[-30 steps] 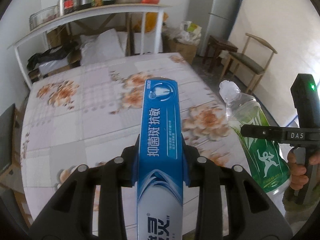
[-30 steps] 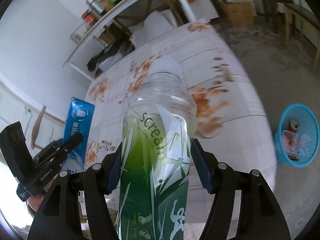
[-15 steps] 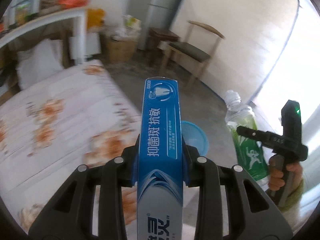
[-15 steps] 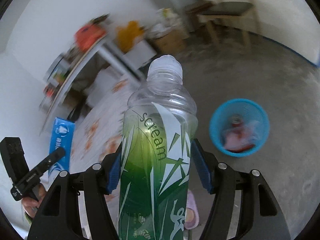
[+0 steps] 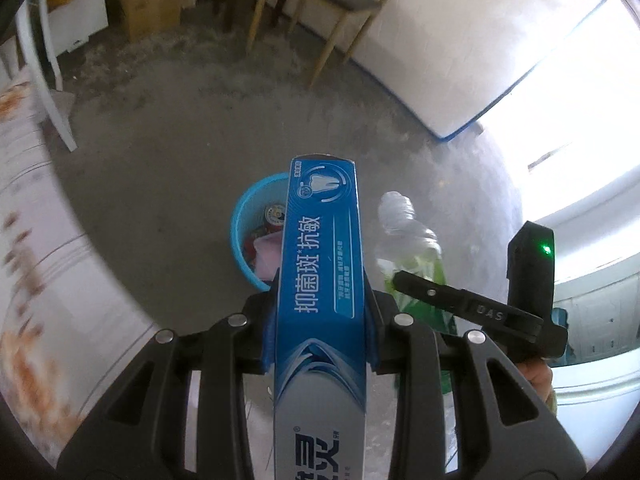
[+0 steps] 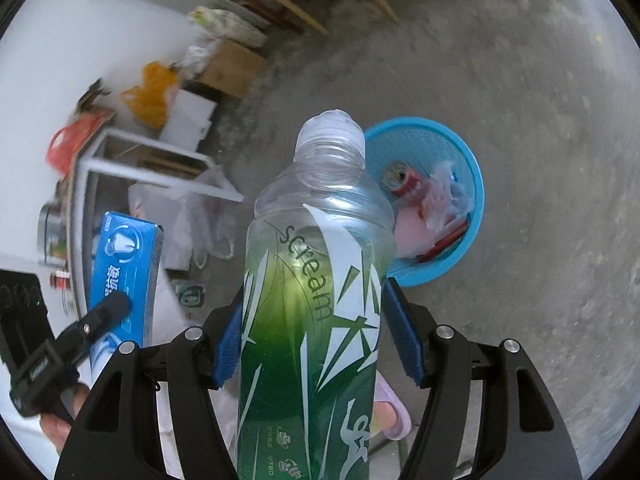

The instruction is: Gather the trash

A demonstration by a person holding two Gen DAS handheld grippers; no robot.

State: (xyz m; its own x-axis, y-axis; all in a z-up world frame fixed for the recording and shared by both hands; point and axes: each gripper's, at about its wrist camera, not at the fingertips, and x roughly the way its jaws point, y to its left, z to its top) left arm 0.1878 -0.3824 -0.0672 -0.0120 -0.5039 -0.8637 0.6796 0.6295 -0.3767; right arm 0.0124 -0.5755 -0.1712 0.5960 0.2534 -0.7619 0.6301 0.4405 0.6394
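My left gripper (image 5: 320,320) is shut on a blue toothpaste box (image 5: 320,248), held lengthwise above the floor. My right gripper (image 6: 316,332) is shut on a clear plastic bottle with a green label (image 6: 316,280). A blue trash basket (image 5: 246,232) stands on the concrete floor just beyond both, holding a can and wrappers; in the right wrist view the basket (image 6: 468,168) shows right of the bottle's cap. The bottle (image 5: 408,240) and right gripper (image 5: 436,296) show right of the box in the left view. The box (image 6: 120,264) shows at left in the right view.
The floral-cloth table edge (image 5: 36,240) is at left. A wooden chair (image 5: 320,4) and cardboard box (image 5: 152,4) stand far across the floor. A white shelf frame (image 6: 148,152) with bags stands at left in the right wrist view. A slippered foot (image 6: 390,412) is below the bottle.
Both grippers have swung away from the table and tilted down toward the floor. The blue basket is now closer and nearly under the box and bottle. Both grips are unchanged.
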